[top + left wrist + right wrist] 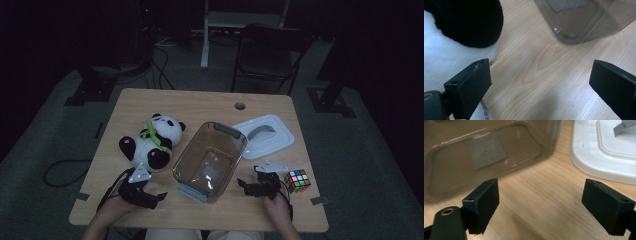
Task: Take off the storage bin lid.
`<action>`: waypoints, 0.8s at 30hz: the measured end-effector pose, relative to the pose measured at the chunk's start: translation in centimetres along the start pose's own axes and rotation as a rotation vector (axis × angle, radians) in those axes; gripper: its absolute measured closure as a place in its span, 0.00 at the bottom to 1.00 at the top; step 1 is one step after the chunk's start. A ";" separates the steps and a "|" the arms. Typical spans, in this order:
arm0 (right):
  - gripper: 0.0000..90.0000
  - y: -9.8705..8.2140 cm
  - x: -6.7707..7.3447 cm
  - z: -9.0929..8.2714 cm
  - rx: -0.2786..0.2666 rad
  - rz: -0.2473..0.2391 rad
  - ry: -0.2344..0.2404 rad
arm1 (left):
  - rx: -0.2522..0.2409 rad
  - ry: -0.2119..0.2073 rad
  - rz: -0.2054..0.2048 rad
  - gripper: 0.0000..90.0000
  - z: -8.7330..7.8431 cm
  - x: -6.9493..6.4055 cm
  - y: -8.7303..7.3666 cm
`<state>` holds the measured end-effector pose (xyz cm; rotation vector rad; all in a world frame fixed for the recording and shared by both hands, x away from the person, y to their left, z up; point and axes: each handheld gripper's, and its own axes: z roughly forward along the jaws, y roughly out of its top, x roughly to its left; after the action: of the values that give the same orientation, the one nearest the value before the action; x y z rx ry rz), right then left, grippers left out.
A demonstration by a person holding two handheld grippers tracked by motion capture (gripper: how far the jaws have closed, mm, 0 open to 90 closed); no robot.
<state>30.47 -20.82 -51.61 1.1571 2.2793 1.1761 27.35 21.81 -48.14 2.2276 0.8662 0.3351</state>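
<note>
A clear plastic tub (pixel 210 159) with grey handles stands in the middle of the wooden table (pixel 200 105). A plush panda (pixel 150 142) lies to its left; its white and black fur (pixel 454 37) shows close in the left gripper view. The white lid (pixel 265 135) rests right of the tub, and a colour cube (pixel 297 180) sits near the front right. My left gripper (pixel 145 192) is open, just in front of the panda. My right gripper (pixel 255 184) is open between the tub (pixel 484 152) and the cube, with the lid (pixel 604 152) ahead on its right.
A dark folding chair (pixel 267 55) and a white stand (pixel 240 20) are behind the table. Cables run over the floor at the left. A round hole (pixel 240 106) is in the tabletop near the far edge.
</note>
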 end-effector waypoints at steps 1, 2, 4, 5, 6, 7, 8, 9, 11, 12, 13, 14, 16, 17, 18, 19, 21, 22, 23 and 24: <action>0.16 -0.2 0.0 -0.1 0.000 -0.004 0.003 | 0.001 0.003 0.000 0.05 -0.1 0.1 0.1; 0.16 -0.3 0.1 -0.2 0.006 -0.015 0.006 | -0.001 0.001 -0.001 0.05 -0.1 0.1 0.2; 0.16 -0.6 0.2 -0.4 0.002 -0.023 0.004 | -0.004 0.009 -0.002 0.05 -0.2 0.3 0.5; 0.16 -0.8 0.2 -0.5 0.002 -0.022 0.008 | -0.007 0.007 -0.006 0.05 -0.3 0.3 0.6; 0.16 -0.9 0.2 -0.5 0.004 -0.025 0.007 | -0.009 0.013 0.001 0.05 -0.4 0.4 0.8; 0.16 -1.1 0.2 -0.6 0.004 -0.026 0.009 | -0.013 0.015 -0.003 0.05 -0.4 0.5 1.0; 0.16 -1.2 0.2 -0.6 0.004 -0.027 0.010 | -0.016 0.014 -0.004 0.05 -0.5 0.6 1.1; 0.16 -1.3 0.2 -0.6 0.005 -0.023 0.016 | -0.019 0.017 -0.003 0.05 -0.6 0.7 1.3; 0.16 -1.5 0.2 -0.6 0.013 -0.023 0.015 | -0.027 0.023 -0.011 0.05 -0.8 0.8 1.8; 0.16 -1.5 0.3 -0.5 0.018 -0.023 0.012 | -0.032 0.029 -0.012 0.05 -0.9 0.9 2.0; 0.16 -1.5 0.3 -0.5 0.031 -0.027 0.014 | -0.038 0.027 -0.010 0.05 -1.1 1.0 2.3; 0.16 -1.5 0.4 -0.4 0.039 -0.034 0.009 | -0.042 0.031 -0.008 0.05 -1.2 1.0 2.6; 0.16 -1.5 0.6 -0.3 0.046 -0.052 0.004 | -0.048 0.037 -0.007 0.05 -1.5 1.3 3.2; 0.16 -1.5 0.7 -0.2 0.063 -0.058 0.002 | -0.048 0.045 -0.003 0.05 -1.6 1.4 3.4; 0.16 -1.5 0.7 -0.1 0.070 -0.064 -0.003 | -0.047 0.055 -0.001 0.05 -1.7 1.6 3.6; 0.16 -1.4 0.9 0.0 0.085 -0.073 -0.011 | -0.050 0.055 -0.004 0.05 -1.8 1.7 3.8; 0.15 -1.4 1.1 0.2 0.104 -0.090 -0.016 | -0.066 0.062 -0.014 0.05 -1.9 2.1 4.3; 0.15 -1.4 1.1 0.2 0.103 -0.088 -0.019 | -0.071 0.066 -0.017 0.05 -2.0 2.4 4.6; 0.15 -1.4 1.1 0.2 0.103 -0.088 -0.019 | -0.071 0.066 -0.017 0.05 -2.0 2.4 4.6; 0.15 -1.4 1.1 0.2 0.104 -0.085 -0.017 | -0.083 0.075 -0.021 0.05 -2.2 2.7 5.0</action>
<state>29.18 -20.37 -52.75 1.0899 2.3769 1.0231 30.74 22.17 -43.15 2.1399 0.8988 0.4387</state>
